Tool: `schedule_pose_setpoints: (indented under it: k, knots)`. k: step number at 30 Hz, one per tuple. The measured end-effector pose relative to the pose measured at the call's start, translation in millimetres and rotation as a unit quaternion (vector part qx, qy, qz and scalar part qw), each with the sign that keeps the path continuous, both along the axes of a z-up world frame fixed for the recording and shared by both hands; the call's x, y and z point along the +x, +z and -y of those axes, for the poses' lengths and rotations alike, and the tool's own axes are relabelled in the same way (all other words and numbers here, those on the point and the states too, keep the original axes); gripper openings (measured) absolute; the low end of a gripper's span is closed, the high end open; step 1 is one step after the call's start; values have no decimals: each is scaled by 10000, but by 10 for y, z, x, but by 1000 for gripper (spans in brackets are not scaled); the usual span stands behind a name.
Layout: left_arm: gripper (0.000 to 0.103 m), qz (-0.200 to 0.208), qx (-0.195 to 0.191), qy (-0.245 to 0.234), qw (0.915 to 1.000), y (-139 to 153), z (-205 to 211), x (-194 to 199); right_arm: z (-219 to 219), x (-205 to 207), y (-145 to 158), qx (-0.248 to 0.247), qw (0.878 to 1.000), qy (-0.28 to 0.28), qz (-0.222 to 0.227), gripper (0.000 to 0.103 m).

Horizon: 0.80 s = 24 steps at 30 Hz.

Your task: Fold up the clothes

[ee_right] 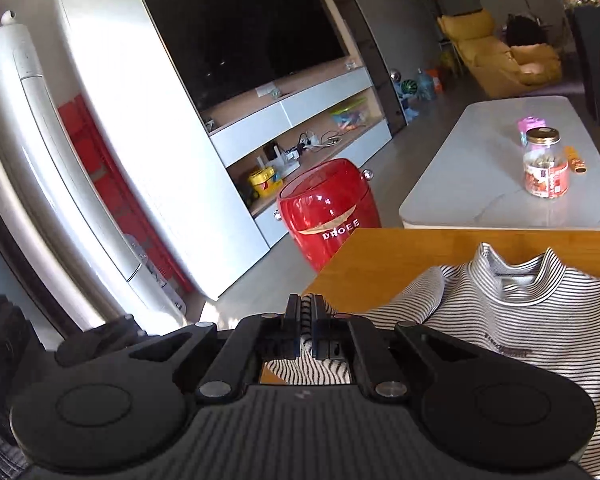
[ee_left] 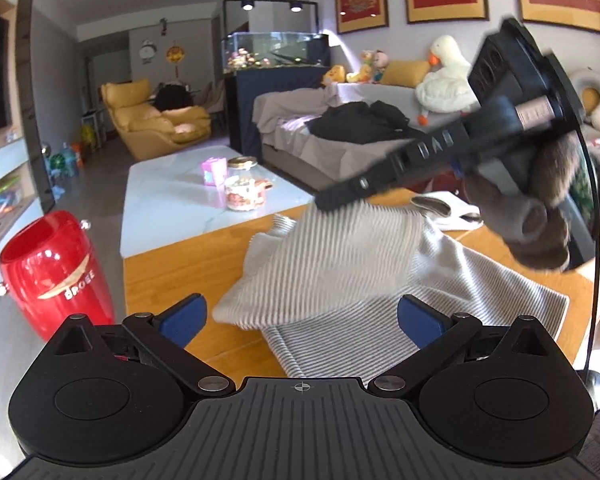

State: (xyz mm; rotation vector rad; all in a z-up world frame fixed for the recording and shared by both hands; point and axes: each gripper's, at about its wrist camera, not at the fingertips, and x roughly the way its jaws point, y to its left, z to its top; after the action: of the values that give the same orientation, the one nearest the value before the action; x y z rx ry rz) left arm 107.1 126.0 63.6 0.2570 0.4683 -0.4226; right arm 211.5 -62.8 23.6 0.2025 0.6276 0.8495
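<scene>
Right claw point(ee_right: 307, 316): we see its jaws pinched narrow on a fold of the striped shirt point(ee_right: 512, 320), low in the middle of the right wrist frame; striped cloth shows between and under the fingers.
Right claw from the other view point(ee_left: 332, 200): it enters from the upper right of the left wrist frame, tip at the raised edge of the shirt, which looks blurred there.
Left claw point(ee_left: 300, 316): we find it spread wide, blue pads point(ee_left: 182, 318) far apart, nothing between them; it sits at the lower middle of its frame, over the near edge of the shirt.
Striped shirt point(ee_left: 340, 276): it lies on the wooden bench point(ee_left: 172, 276), one part lifted and turned over the rest; in the right wrist frame the high collar stands at the right, facing the far bench edge.
Wooden bench point(ee_right: 380, 256): bare wood shows left of the shirt.
Red bin point(ee_left: 52, 272): on the floor at the lower left, beside the bench corner.
Coffee table point(ee_left: 160, 200): beyond the bench, carrying a glass jar point(ee_left: 242, 190).
</scene>
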Motion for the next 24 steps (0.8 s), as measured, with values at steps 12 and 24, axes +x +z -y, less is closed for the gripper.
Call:
schedule_pose_setpoints:
  k: [12,24]
  knots:
    - [93,1645,2075,126,9642,-640,794,572,350,19,-96,-60,9993,-335,-144,4]
    - [17,390,-161,2655,9632,-86,-614,1432,914,351,-318,-1107,9797,-1625,392,14]
